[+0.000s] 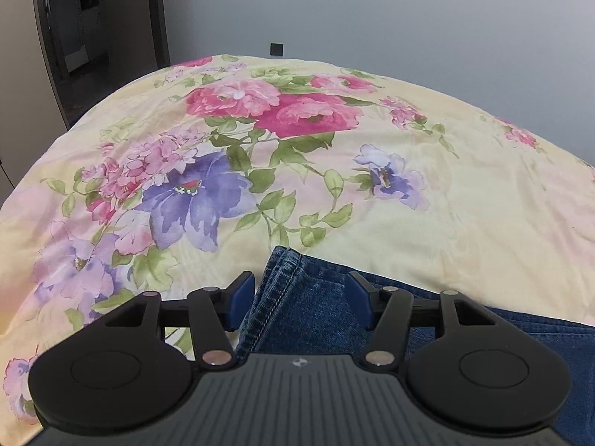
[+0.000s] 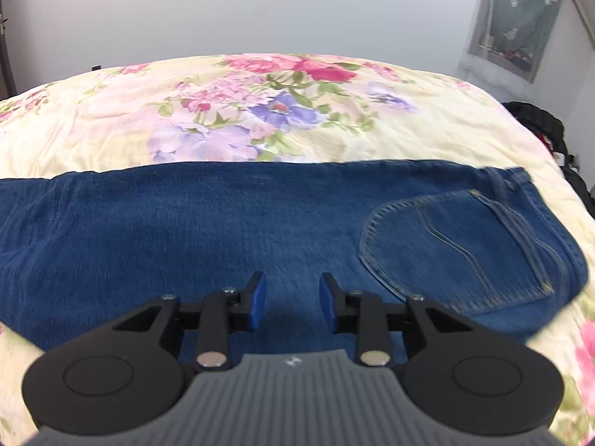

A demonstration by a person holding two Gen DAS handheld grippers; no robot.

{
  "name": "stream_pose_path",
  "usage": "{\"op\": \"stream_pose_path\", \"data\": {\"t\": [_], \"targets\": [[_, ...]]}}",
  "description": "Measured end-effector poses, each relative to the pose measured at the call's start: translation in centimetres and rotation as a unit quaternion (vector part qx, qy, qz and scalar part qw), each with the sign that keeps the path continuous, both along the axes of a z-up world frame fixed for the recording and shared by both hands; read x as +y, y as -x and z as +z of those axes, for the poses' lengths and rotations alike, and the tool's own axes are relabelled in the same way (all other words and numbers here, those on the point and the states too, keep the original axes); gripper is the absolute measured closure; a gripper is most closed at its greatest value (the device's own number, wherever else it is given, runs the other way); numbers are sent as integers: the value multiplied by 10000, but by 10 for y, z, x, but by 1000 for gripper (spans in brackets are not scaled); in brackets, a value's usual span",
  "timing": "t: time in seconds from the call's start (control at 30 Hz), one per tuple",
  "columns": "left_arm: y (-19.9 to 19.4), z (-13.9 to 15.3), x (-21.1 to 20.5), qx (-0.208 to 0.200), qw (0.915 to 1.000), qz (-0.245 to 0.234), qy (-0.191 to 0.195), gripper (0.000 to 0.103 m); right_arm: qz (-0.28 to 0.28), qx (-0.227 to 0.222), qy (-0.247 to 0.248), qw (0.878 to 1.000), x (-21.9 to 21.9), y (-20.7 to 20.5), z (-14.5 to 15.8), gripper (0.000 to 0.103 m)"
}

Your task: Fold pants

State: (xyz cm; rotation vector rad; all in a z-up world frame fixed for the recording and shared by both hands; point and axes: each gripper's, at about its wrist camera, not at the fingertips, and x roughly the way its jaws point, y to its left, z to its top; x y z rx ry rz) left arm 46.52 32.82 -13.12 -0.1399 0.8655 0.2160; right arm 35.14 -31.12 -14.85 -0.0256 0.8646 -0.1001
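In the left wrist view the left gripper (image 1: 301,293) stands with its jaws well apart at the bottom centre of the frame, its blue pads (image 1: 241,297) clear of cloth on either side of the stitched hem end of the blue jeans (image 1: 297,308), which pokes up from the lower middle onto the floral bedspread (image 1: 372,171). In the right wrist view the right gripper (image 2: 293,299) hangs over the jeans (image 2: 223,223) with a narrower gap, gripping nothing. The denim lies flat in a band across the middle of that frame, its back pocket (image 2: 457,245) at the right.
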Motion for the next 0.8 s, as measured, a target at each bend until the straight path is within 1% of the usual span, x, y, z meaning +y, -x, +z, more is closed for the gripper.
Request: {"op": "stream_pose_path", "data": {"t": [0.03,0.07,0.1,0.13,0.17,0.2,0.23,0.3,0.37,0.53,0.67,0.77,0.8], "targets": [[-3,-3,0,17,10000,-13,3,66,81,2,-64,9999,3,-9,-2,77],[-3,-4,-1,7,10000,-4,-86,98,164,-3,-139,9998,7,-16,-2,78],[-2,-3,-3,-83,9998,-67,-148,100,266,-2,-209,9994,12,-23,-3,80],[0,-1,-6,-187,9995,-147,-215,100,363,-13,-250,9990,18,-29,-3,80],[2,0,-10,-234,9989,-172,-378,101,452,-33,-273,9986,24,-33,-2,81],[4,4,-16,-291,9974,-148,-635,101,557,-60,-314,9979,31,-38,-2,81],[7,7,-18,-413,9962,-103,-757,101,650,-78,-365,9972,38,-41,-2,81],[9,16,-16,-622,9957,50,-689,101,816,-127,-444,9956,54,-47,-1,81],[6,18,-14,-732,9941,137,-786,101,998,-147,-568,9933,70,-48,0,82],[-10,8,-20,-670,9934,186,-909,101,1521,-125,-619,9863,112,-62,-6,85],[-14,-8,-21,-594,9932,220,-972,101,1811,103,-836,9799,144,-87,-22,85],[-14,-15,-23,-550,9926,143,-1076,101,1758,155,-576,9826,163,-115,-41,86],[-14,-17,-22,-525,9926,125,-1087,101,1706,173,-525,9838,165,-126,-46,89]]}}
